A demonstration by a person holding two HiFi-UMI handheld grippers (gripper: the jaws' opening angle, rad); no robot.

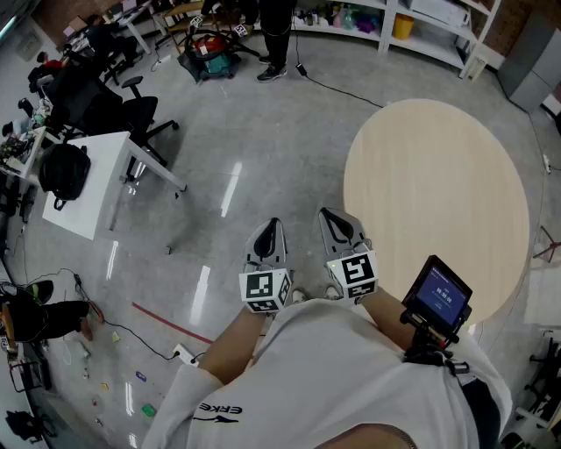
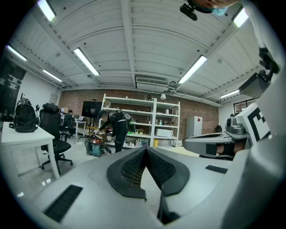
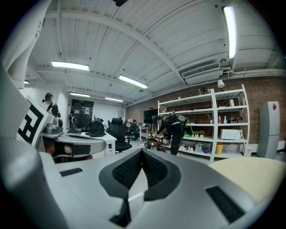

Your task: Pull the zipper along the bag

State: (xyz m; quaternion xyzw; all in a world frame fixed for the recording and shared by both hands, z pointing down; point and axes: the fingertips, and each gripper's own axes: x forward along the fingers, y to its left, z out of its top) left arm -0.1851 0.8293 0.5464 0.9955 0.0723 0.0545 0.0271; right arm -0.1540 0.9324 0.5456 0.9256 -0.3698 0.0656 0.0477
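Note:
No bag or zipper shows in any view. In the head view my left gripper (image 1: pixel 271 226) and my right gripper (image 1: pixel 330 216) are held side by side in front of my body, over the grey floor, both pointing forward and about level. Both are shut with nothing between the jaws. In the left gripper view my left gripper (image 2: pixel 145 150) has its black pads meeting at the tip. The right gripper view shows my right gripper (image 3: pixel 142 153) closed the same way. The round beige table (image 1: pixel 438 193) lies just right of the right gripper, bare on top.
A white desk (image 1: pixel 101 180) carrying a black backpack (image 1: pixel 63 171) stands at the left, with black office chairs (image 1: pixel 131 110) behind it. White shelving (image 1: pixel 421 22) lines the far wall. A person in black (image 2: pixel 117 129) bends near the shelves. A small screen (image 1: pixel 441 294) sits on my right forearm.

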